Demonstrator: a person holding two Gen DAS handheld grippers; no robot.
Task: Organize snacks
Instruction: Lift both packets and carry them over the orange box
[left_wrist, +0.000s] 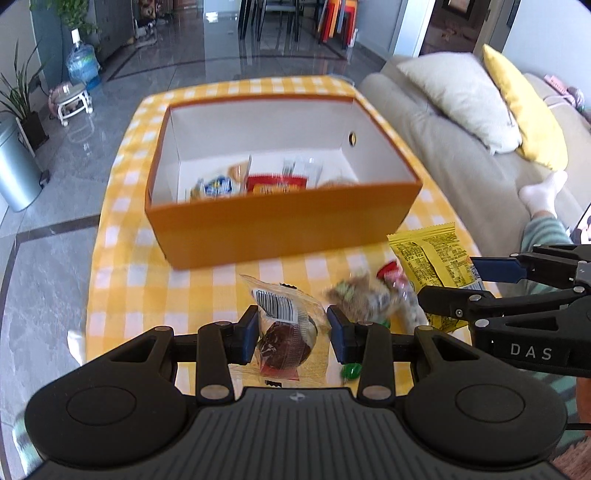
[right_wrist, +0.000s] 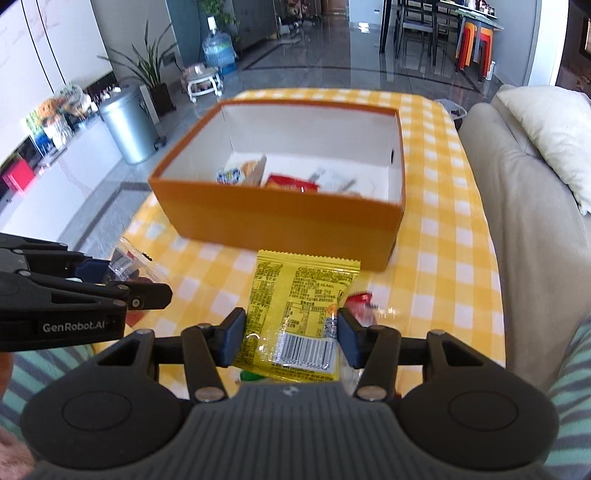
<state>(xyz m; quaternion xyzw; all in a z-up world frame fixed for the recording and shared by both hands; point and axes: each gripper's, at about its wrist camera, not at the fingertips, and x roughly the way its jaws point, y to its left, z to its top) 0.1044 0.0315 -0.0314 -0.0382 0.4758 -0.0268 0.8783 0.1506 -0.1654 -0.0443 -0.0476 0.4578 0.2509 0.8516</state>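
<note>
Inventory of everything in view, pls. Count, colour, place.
box: 1, orange outside, white inside, mid table
packets in box: at least 3, blue-white, red, clear, by its near wall
cake packet: 1, clear with a brown cake, in left claw
yellow packet: 1, in right claw
small snacks: count unclear (blurred), mixed colours, between the two packets
green candy: 1, on cloth by left claw
tablecloth: 1, yellow-white check
sofa: 1, beige, right of table
cushions: 2, cream and yellow, on sofa
bin: 1, silver, floor left
left claw: shut on cake packet
right claw: shut on yellow packet
</note>
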